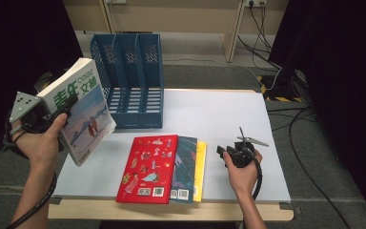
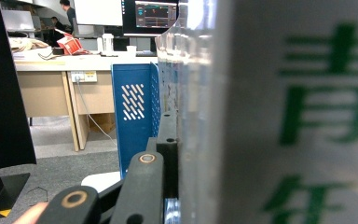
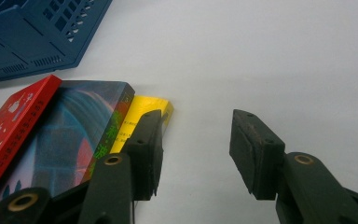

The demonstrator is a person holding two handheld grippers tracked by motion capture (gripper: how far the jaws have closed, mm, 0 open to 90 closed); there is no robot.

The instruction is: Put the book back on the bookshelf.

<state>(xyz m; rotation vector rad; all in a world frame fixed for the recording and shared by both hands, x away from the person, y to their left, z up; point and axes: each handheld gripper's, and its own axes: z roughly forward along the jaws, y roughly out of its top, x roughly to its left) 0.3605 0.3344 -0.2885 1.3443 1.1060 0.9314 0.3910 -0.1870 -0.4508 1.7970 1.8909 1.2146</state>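
My left gripper [image 1: 68, 109] is raised at the table's left side and shut on a white-and-blue magazine [image 1: 83, 109] with green characters on its cover. The magazine is tilted, beside the blue three-slot file rack [image 1: 128, 81]. In the left gripper view one black jaw presses the magazine's [image 2: 303, 116] edge, with the rack [image 2: 135, 116] behind. My right gripper [image 1: 222, 152] rests low on the table, open and holding nothing [image 3: 196, 149]. Just left of it lies an overlapping row of books: red [image 1: 147, 168], dark teal [image 1: 186, 167] and yellow [image 1: 200, 169].
The white table [image 1: 219, 114] has bare room behind and to the right of the books. Its wooden front edge [image 1: 171, 212] is near my forearms. Cables [image 1: 286, 81] run over the floor at the back right, by dark curtains.
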